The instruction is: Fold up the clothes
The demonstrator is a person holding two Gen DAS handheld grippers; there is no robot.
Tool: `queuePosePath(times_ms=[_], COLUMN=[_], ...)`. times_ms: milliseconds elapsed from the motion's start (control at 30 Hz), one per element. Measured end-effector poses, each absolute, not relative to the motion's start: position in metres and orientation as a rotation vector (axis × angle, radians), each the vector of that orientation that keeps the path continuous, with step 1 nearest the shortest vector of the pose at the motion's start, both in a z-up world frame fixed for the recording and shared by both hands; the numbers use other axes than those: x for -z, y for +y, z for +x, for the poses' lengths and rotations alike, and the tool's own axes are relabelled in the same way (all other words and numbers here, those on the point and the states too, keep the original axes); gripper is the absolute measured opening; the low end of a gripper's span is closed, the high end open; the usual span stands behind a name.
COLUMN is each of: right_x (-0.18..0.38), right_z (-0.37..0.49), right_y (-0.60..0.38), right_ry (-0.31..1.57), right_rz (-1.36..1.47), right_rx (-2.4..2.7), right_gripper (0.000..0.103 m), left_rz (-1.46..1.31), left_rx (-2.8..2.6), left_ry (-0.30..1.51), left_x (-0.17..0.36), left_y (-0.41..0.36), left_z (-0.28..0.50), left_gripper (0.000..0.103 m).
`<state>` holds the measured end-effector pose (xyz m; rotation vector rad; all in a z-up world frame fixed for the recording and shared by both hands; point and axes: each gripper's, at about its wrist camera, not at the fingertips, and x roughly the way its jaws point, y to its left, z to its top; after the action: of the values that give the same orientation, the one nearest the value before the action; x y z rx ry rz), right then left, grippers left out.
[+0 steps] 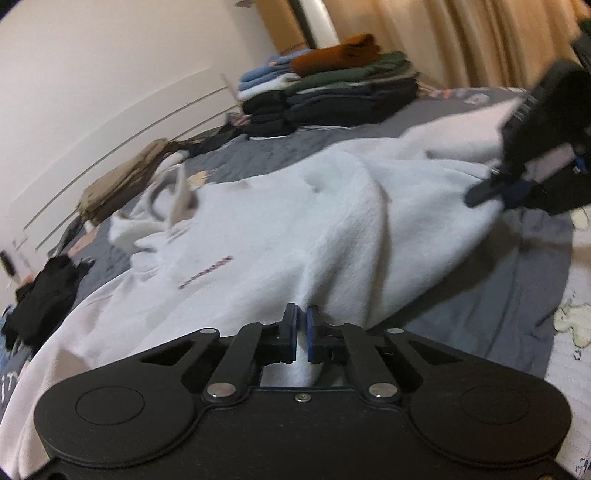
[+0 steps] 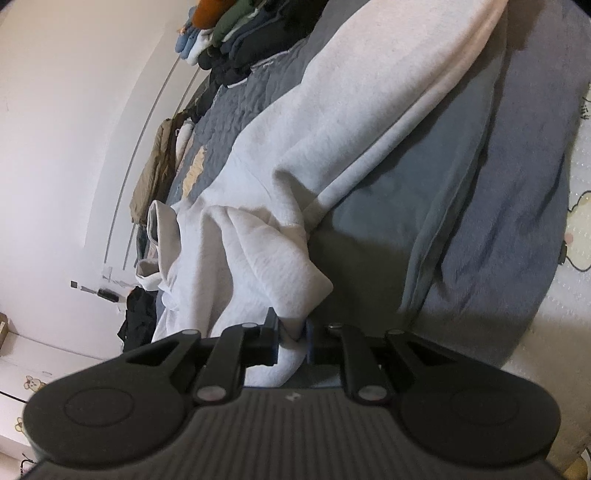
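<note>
Left wrist view: left gripper [image 1: 302, 325] pinched closed on a fold of the white sweatshirt [image 1: 258, 236], which lies spread and rumpled on the grey blanket [image 1: 498, 295]. Right gripper [image 1: 491, 192] visible at far right, clamped on the sweatshirt's other edge. Stack of folded clothes [image 1: 332, 88] behind, near the wall [image 1: 92, 92]; tan garment [image 1: 122, 181] and black garment [image 1: 44, 295] at left.

Right wrist view: right gripper [image 2: 290, 332] closed on a bunched bit of sweatshirt [image 2: 332, 122], cloth lifted off the blanket [image 2: 480, 221]. Folded clothes [image 2: 236, 33] at top.
</note>
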<state>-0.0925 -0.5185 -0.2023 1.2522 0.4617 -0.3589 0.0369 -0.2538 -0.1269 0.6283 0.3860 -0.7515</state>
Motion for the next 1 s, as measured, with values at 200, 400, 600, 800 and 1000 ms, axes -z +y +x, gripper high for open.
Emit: queuePosePath(times_ms=[200,400,600,800,1000], right_x=[0.198,0.199,0.192,0.203,0.216], right_z=[-0.095,-0.091,-0.092,-0.085,-0.079], right_y=[-0.521,-0.520,-0.518,-0.515,-0.509], right_ry=[0.438,0.476,0.526,0.573,0.579], right_rz=[1.268,1.252,1.235,1.267,1.338], right_rx=[0.364,0.358,0.373,0.346,0.348], right_gripper=[0.012,0.014,0.019,0.035,0.036], left_rz=[0.530,0.572,0.688,0.757,0.725], left_rx=[0.752,0.878,0.892,0.880,0.888], left_ry=[0.424,0.392,0.342,0.337,0.392], left_x=[0.113,0.117,0.138,0.155,0.153], left_y=[-0.236,-0.243,-0.266,-0.280,-0.280], left_z=[0.049,0.020,0.004,0.001,0.009], left_gripper=[0.000,0.063,0.058,0.038,0.013])
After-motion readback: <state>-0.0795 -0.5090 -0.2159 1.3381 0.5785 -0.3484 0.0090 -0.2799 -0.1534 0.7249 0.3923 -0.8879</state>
